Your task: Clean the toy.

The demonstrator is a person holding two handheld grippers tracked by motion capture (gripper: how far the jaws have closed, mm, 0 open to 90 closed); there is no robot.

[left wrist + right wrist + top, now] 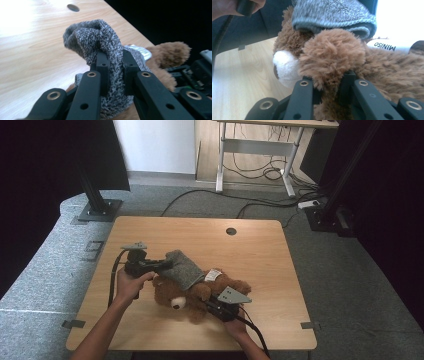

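Observation:
A brown teddy bear (192, 294) lies on the wooden table (250, 255) with its white muzzle toward the front edge. A grey knitted hat (182, 269) lies over its head. My left gripper (162, 265) is shut on the hat (105, 50), whose fabric bunches between the black jaws. My right gripper (212, 304) is shut on a furry limb of the bear (332, 53), just right of the white muzzle (284, 66). In the right gripper view the hat (334, 15) covers the top of the bear's head.
A white label (213, 275) sticks out of the bear's back. A round cable hole (231, 231) sits near the table's far edge. Black stands (97, 205) and cables lie on the floor beyond. A white-legged desk (260, 150) stands farther back.

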